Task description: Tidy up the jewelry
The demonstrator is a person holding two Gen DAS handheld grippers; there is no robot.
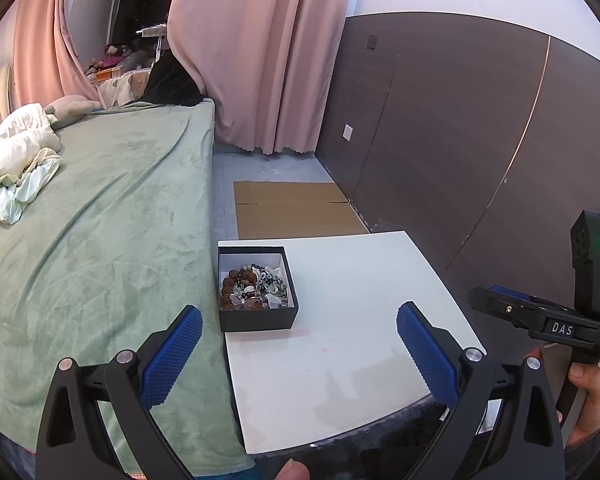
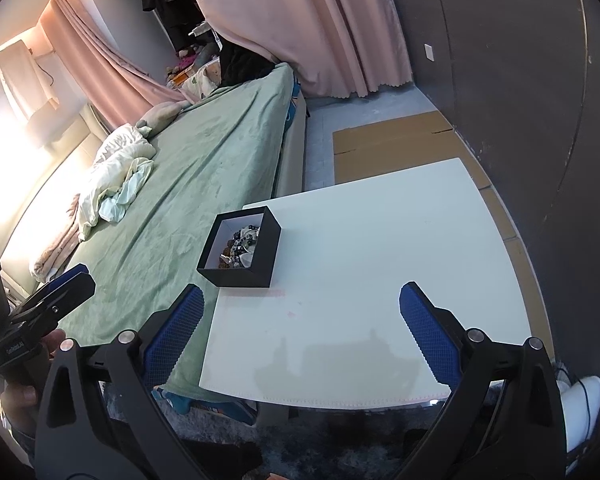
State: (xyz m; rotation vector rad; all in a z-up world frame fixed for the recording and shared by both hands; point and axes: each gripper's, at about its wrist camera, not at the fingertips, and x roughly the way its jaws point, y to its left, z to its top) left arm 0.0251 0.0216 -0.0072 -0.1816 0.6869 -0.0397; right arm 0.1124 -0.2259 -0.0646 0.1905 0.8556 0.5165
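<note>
A small black box (image 1: 256, 316) stands at the far left corner of a white table (image 1: 340, 360). It holds a heap of beaded bracelets and stones (image 1: 254, 286). The box also shows in the right wrist view (image 2: 256, 256), with the jewelry (image 2: 240, 246) inside. My left gripper (image 1: 300, 356) is open and empty, held above the table's near edge, short of the box. My right gripper (image 2: 300, 344) is open and empty over the table's near part. The right gripper's body shows at the right of the left wrist view (image 1: 548, 320).
A bed with a green blanket (image 1: 100, 240) touches the table's left side, with crumpled white bedding (image 1: 16, 164) on it. Flat cardboard (image 1: 296, 208) lies on the floor beyond the table. A dark wall panel (image 1: 460, 140) runs along the right. Pink curtains (image 1: 260, 52) hang behind.
</note>
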